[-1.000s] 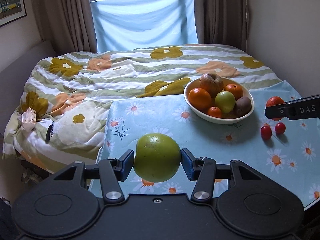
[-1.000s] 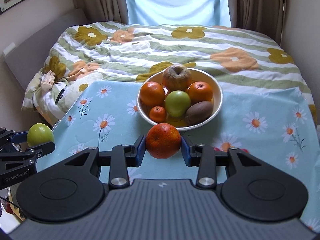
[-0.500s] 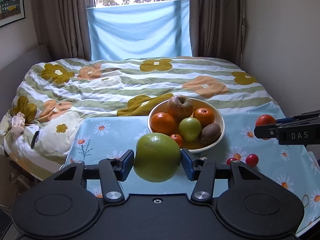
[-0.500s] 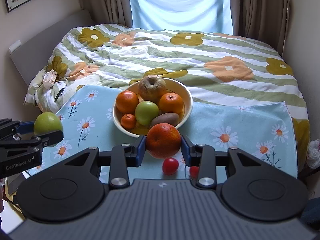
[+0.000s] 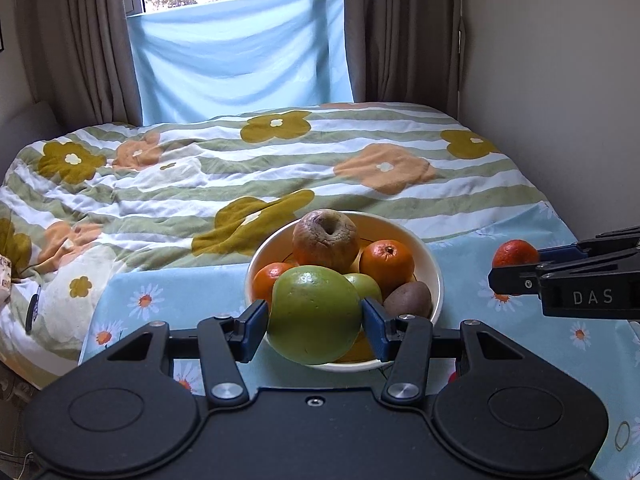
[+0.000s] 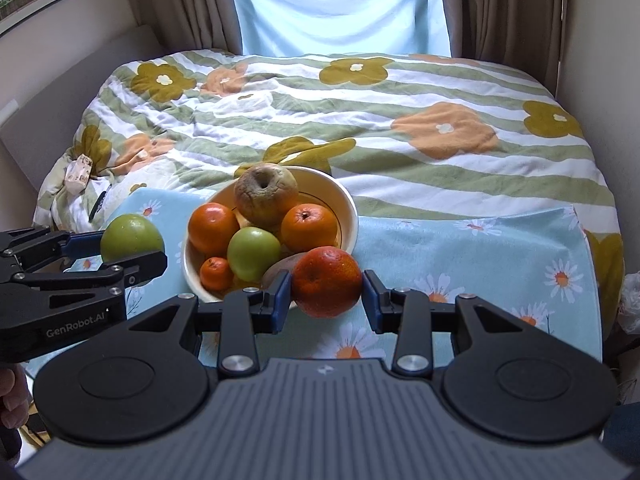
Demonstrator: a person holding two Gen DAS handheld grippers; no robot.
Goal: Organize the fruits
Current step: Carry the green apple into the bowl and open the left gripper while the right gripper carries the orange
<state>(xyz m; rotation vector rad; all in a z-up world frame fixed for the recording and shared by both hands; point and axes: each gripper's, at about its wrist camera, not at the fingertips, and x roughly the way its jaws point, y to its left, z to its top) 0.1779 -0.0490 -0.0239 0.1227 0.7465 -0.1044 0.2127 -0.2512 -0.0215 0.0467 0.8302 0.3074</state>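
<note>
Carrying both loads bowlward: my left gripper clamped on the big round green apple, right gripper clamped on the round orange, both now nearer the cream ceramic fruit bowl, drop-off imminent.

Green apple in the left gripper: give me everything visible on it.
The green apple is large, round, matte yellow-green with faint pale blotches and no stem visible. It is clamped at its sides between the blue pads of the left gripper, lifted clear of the cloth, hanging in front of the near rim of the cream bowl. Only the pads touch it.
</note>
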